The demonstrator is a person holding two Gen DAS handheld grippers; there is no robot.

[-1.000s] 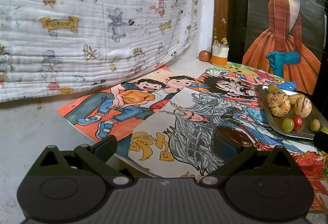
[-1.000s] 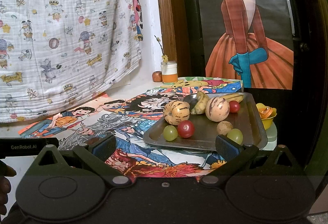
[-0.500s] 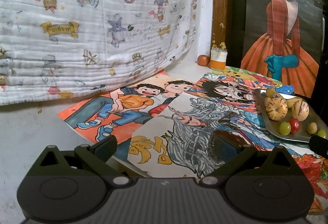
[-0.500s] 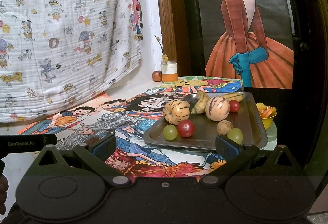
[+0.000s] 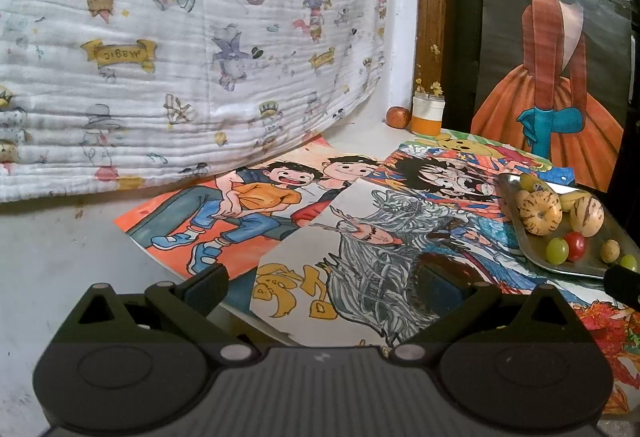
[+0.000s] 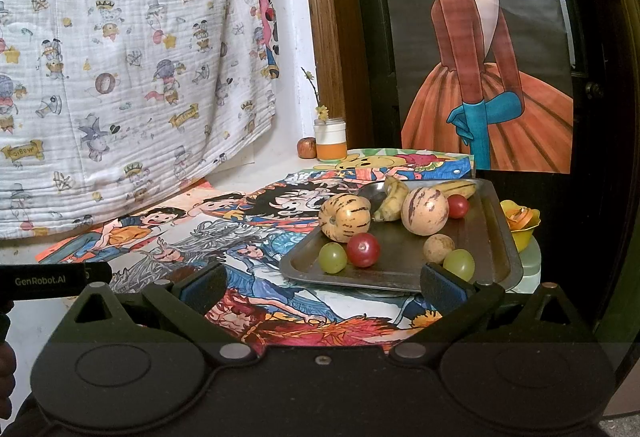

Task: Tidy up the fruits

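A metal tray sits on the right of the table and holds two striped melons, bananas, red tomatoes, green grapes and a small brown fruit. The tray also shows in the left wrist view. My right gripper is open and empty, just short of the tray's near edge. My left gripper is open and empty over the drawings, left of the tray.
Colourful drawings cover the table. A jar with orange base and a small reddish fruit stand at the back by the wall. A yellow bowl sits right of the tray. A printed cloth hangs behind.
The left gripper has drawn back and turned slightly left, so the tray sits further right in its view. The right gripper has hardly moved.
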